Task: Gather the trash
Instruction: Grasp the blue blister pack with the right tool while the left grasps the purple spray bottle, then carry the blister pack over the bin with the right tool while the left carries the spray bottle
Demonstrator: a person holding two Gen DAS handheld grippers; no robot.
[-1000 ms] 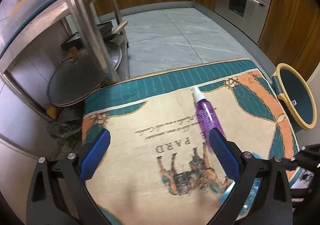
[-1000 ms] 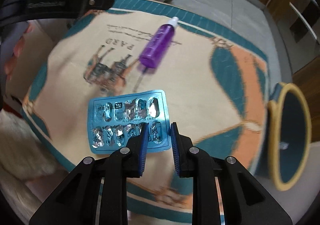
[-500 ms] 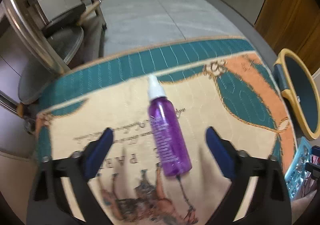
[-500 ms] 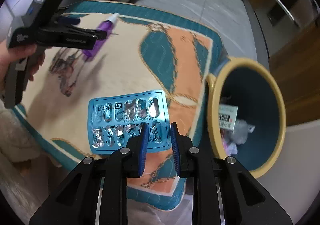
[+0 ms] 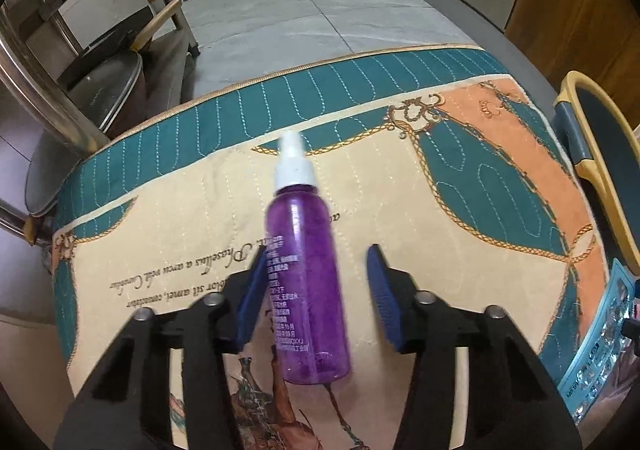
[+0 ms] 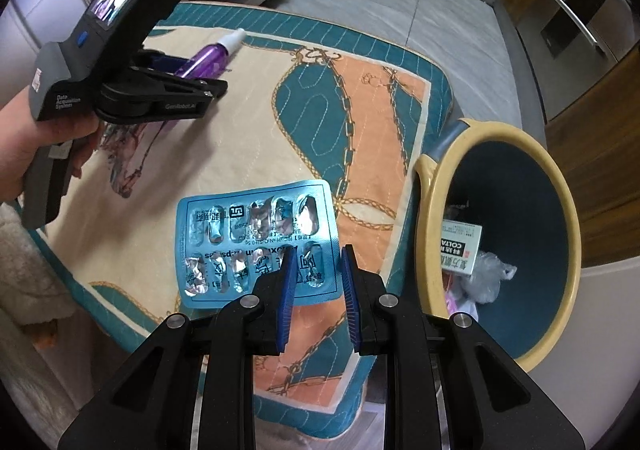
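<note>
A purple spray bottle [image 5: 308,290] with a white cap lies on the patterned cloth [image 5: 400,210]. My left gripper [image 5: 316,250] straddles its lower body with the jaws closing. The left pad is at the bottle's side and a gap remains at the right pad. In the right wrist view the same bottle [image 6: 212,58] sits under the left gripper [image 6: 208,84]. My right gripper [image 6: 320,250] is shut on a corner of a blue used blister pack [image 6: 256,234], held above the cloth's edge beside the yellow-rimmed bin [image 6: 560,178]. That pack [image 5: 600,334] also shows at the left view's right edge.
The bin holds a small box [image 6: 460,246] and a crumpled plastic bag [image 6: 486,278]. A metal rack with pan lids [image 5: 100,90] stands beyond the cloth's far left corner. Wooden cabinets and an oven [image 6: 580,10] line the grey floor. A hand [image 6: 24,146] holds the left gripper.
The left gripper came down over the purple bottle and its jaws narrowed around it. The right gripper carried the blister pack rightward to beside the bin, then held still.
</note>
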